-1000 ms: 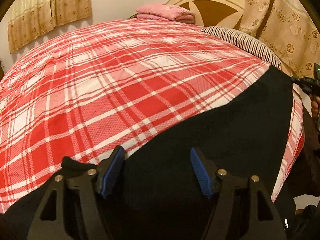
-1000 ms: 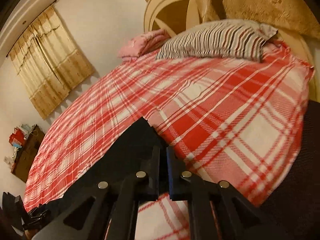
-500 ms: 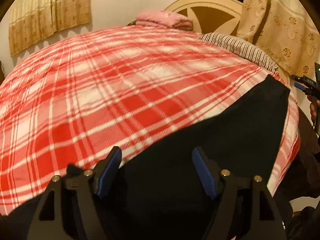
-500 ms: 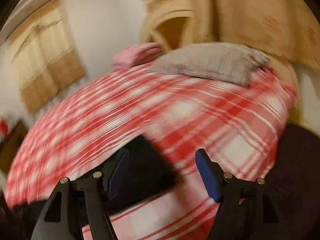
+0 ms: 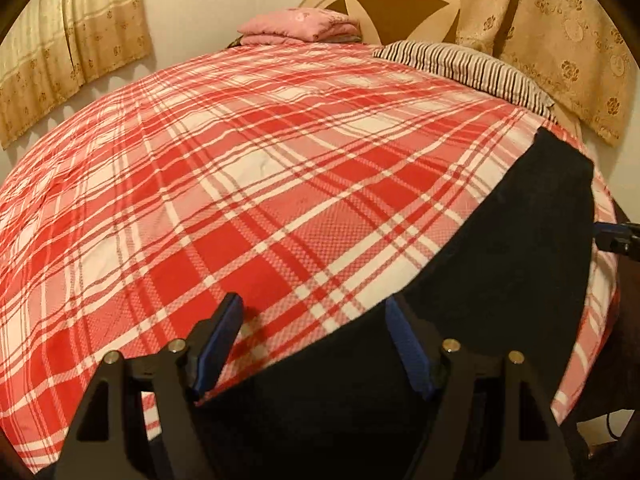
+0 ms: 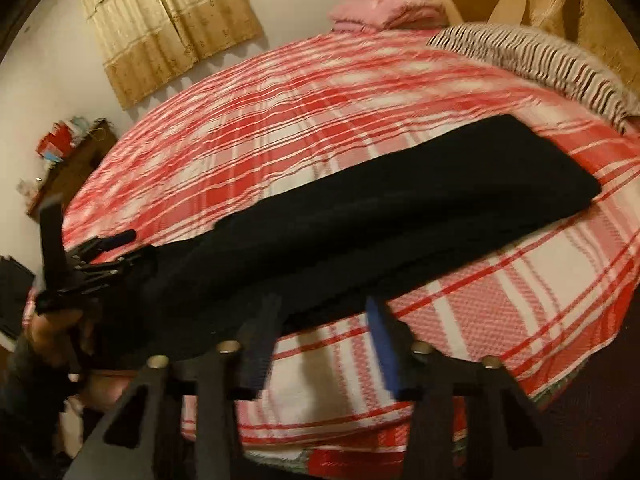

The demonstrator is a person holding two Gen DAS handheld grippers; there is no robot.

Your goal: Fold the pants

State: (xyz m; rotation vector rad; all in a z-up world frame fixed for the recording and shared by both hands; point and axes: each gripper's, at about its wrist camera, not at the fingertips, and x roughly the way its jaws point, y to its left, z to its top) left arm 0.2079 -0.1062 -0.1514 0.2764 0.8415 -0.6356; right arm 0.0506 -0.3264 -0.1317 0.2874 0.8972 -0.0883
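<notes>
On bed [image 6: 500,280], pants [image 6: 400,216] now apparently released.

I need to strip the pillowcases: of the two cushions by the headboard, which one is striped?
The striped pillow, on the right nearer the pants; the pink one is plain, farther left.

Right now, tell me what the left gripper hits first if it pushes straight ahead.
Probably the plaid bedspread: the open left gripper points across it, the black pants edge only by its right finger. Depth is uncertain.
</notes>
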